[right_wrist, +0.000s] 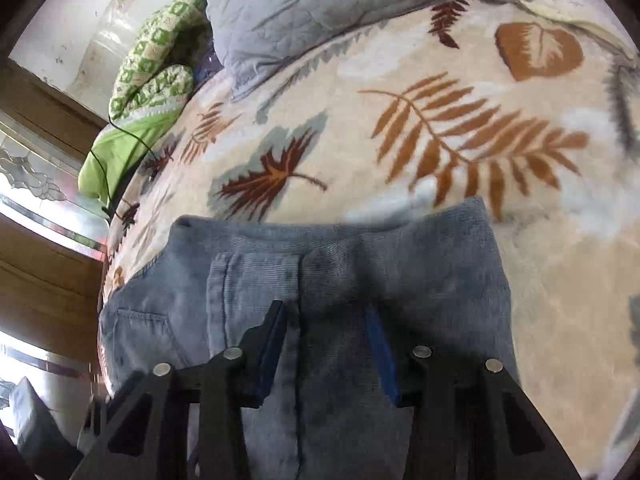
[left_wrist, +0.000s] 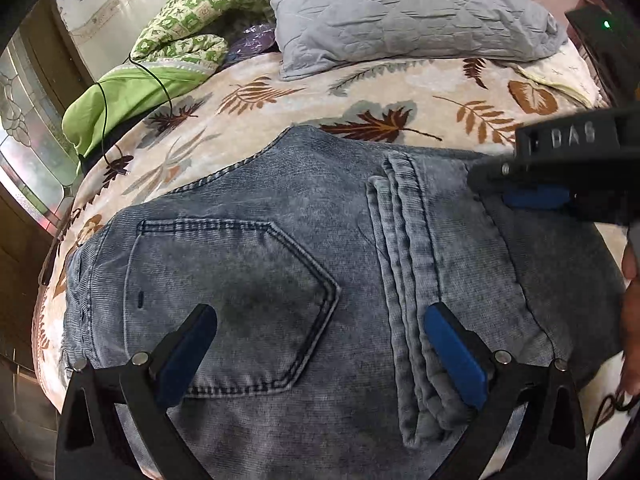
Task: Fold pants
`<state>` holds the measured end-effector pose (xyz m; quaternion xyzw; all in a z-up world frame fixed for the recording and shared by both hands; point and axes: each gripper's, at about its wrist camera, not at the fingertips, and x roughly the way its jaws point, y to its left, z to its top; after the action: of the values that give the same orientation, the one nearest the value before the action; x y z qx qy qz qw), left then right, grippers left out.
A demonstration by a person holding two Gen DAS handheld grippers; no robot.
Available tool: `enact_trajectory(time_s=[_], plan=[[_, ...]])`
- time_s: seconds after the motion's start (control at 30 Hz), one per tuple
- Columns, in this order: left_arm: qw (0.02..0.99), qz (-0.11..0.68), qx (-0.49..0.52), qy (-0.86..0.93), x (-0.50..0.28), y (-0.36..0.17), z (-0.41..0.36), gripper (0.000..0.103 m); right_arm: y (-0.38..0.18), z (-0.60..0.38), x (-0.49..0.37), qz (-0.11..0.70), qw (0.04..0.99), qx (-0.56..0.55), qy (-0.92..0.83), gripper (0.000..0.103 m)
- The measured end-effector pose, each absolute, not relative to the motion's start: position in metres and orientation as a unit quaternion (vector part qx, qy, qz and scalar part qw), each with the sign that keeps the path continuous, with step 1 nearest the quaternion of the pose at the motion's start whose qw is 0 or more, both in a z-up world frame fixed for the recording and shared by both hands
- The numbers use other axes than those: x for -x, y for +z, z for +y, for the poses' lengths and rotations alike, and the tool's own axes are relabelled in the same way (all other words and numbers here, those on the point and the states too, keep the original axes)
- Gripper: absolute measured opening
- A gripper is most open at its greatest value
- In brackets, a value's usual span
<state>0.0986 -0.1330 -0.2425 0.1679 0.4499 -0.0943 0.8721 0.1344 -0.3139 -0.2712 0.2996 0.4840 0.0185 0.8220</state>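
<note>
Faded blue jeans (left_wrist: 260, 240) lie folded on a leaf-print bedspread (left_wrist: 320, 92), back pocket (left_wrist: 224, 292) facing up. A folded leg end with its hem (left_wrist: 404, 264) lies across the pile. My left gripper (left_wrist: 320, 311) hovers just over the pocket and that hem, open wide with nothing pinched. My right gripper (left_wrist: 504, 190) comes in from the right onto the jeans' far right part. In its own view the right gripper (right_wrist: 325, 308) has its jaws partly apart over the jeans (right_wrist: 440, 264), with denim showing in the gap and no visible pinch.
A grey quilted pillow (left_wrist: 400, 12) lies at the head of the bed, with green patterned bedding (left_wrist: 180, 28) and a black cable (left_wrist: 104, 120) to its left. A patterned glass window (left_wrist: 24, 112) stands at the far left. A hand (left_wrist: 630, 320) shows at the right edge.
</note>
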Motion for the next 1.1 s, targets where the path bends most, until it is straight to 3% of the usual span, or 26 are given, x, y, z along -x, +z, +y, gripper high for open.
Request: enact_trajectory(time_s=[0.23, 0.43, 0.57, 1.1], plan=[[0.883, 0.44, -0.144, -0.076, -0.081, -0.219, -0.102, 0.103, -0.241, -0.322, -0.079, 0.445, 0.834, -0.324, 0.031, 0.044], [0.907, 0.4, -0.127, -0.043, -0.059, -0.187, -0.065, 0.103, -0.256, -0.294, -0.036, 0.491, 0.817, -0.3, 0.046, 0.044], [0.921, 0.369, -0.121, -0.024, -0.046, -0.162, -0.044, 0.103, -0.256, -0.262, -0.032, 0.502, 0.836, -0.221, 0.02, 0.045], [0.938, 0.341, -0.054, 0.016, -0.027, -0.125, 0.032, 0.103, -0.191, -0.182, -0.019, 0.45, 0.861, -0.211, 0.107, 0.045]])
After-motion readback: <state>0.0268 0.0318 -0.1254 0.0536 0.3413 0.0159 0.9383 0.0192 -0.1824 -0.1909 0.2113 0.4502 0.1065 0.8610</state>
